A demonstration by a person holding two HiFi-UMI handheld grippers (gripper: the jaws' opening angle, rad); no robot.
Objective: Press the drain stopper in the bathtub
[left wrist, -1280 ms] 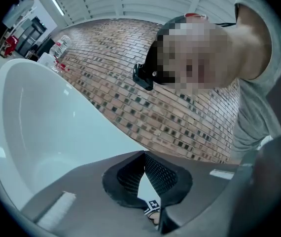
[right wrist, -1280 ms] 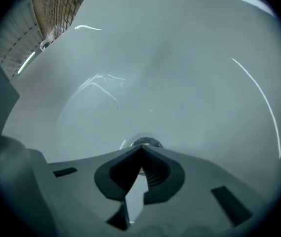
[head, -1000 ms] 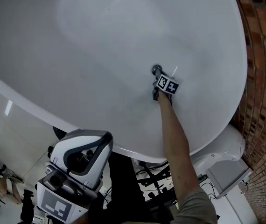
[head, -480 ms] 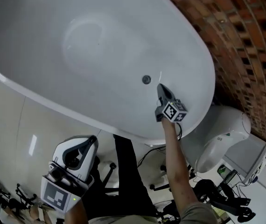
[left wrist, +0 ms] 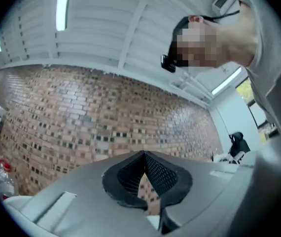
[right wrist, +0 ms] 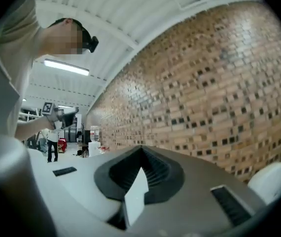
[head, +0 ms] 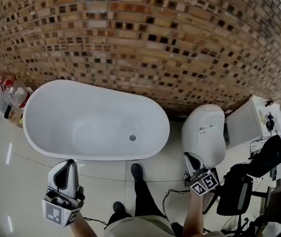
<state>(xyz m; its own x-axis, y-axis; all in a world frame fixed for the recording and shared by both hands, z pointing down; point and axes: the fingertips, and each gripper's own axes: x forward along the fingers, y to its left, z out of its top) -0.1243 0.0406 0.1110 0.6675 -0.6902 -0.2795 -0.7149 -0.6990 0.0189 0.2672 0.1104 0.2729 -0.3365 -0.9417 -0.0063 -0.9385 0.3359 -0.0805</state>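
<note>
A white oval bathtub (head: pixel 37 142) stands on the floor against the brick wall. Its small round drain stopper (head: pixel 132 138) sits in the tub's bottom near the right end. My left gripper (head: pixel 70 163) is held low at the left, outside the tub's front rim, jaws shut with nothing in them. My right gripper (head: pixel 189 156) is at the lower right, in front of the toilet, far from the stopper, also shut and holding nothing. In the left gripper view the left gripper (left wrist: pixel 143 154) points at the brick wall. In the right gripper view the right gripper (right wrist: pixel 140 148) points along the wall.
A white toilet (head: pixel 204 132) stands right of the tub, with a white box (head: pixel 251 120) beside it. Bottles (head: pixel 13 94) stand at the tub's left end. A black chair (head: pixel 236 191) and cables (head: pixel 172 194) lie at the lower right. The brick wall (head: pixel 140 38) fills the back.
My right gripper has drawn back from the drain stopper and out of the tub. The head view has pulled far back and up, so the whole tub and room now show.
</note>
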